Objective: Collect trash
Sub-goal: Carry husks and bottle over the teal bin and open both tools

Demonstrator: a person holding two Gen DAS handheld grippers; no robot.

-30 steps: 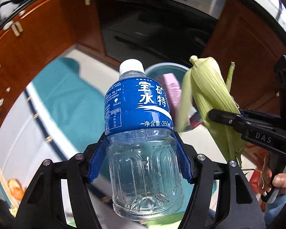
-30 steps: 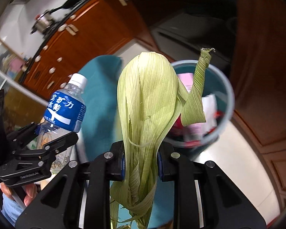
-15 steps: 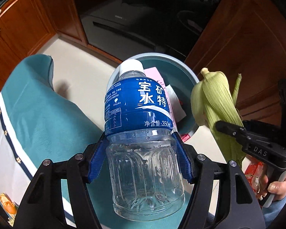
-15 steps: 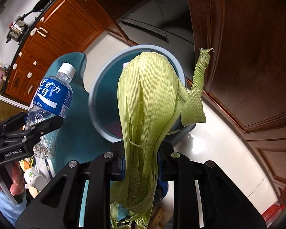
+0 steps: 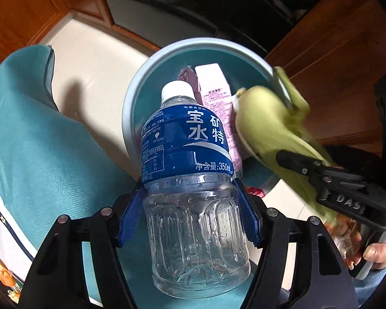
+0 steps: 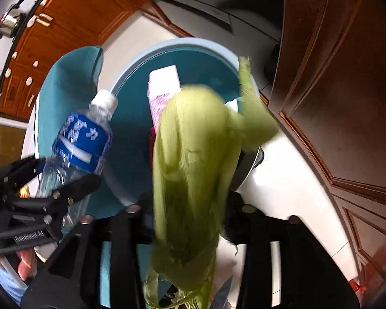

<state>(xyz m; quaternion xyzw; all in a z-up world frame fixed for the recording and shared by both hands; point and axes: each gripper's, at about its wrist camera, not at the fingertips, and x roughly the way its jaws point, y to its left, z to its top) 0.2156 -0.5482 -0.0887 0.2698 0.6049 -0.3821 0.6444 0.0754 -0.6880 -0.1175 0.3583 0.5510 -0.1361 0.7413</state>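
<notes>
While our right gripper (image 6: 187, 221) is hanging over the bin, its jaws are opening, and the corn husk (image 6: 195, 164) between them is blurring and looking loose rather than pinched. We are listing it as being let go above the bin (image 6: 131, 59); whether a pad is touching it at all, we cannot tell.

Item two: our left gripper (image 5: 190, 211) is clenching the clear lower body of the water bottle (image 5: 187, 154) between its blue pads (image 5: 131, 211), with the white cap pointing toward the bin's mouth.

Item three: the bin, pale-rimmed and teal inside, is standing on the light floor just beside a teal cloth (image 5: 38, 141) and near the dark wooden cabinet doors (image 6: 334, 77). Inside it we are seeing a pink carton (image 5: 216, 97) and a scrap of something red, too hidden to name.

Status, as we are judging it: at least the carton is already collected; the husk is going in; the bottle is waiting, held just over the near rim, and is needing only a release once it is sitting squarely above the opening. Something red and crumpled is showing on the floor below the right gripper in the left view, possibly more trash to fetch.
</notes>
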